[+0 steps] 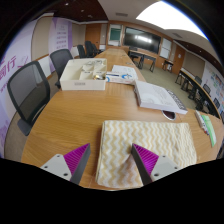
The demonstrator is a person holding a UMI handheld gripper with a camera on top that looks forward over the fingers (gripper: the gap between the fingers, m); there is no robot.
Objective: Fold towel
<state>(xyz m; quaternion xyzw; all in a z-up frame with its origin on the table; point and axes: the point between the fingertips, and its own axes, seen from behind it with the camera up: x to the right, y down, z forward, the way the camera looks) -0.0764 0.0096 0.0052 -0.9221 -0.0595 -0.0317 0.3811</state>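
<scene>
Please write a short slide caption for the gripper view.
Open tongs hover above a chevron towel lying flat on the wooden table.

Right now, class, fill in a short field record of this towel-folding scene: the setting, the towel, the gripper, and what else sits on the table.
setting: meeting room, long wooden table with black chairs beside it
towel: cream zigzag-patterned cloth towel, lying flat on the table's near end
gripper: two-finger gripper with purple pads, open, fingers held just over the towel's near edge, nothing gripped
other items: white cardboard box further along the table; white stack of papers beyond the towel
fold progress: cannot tell
</scene>
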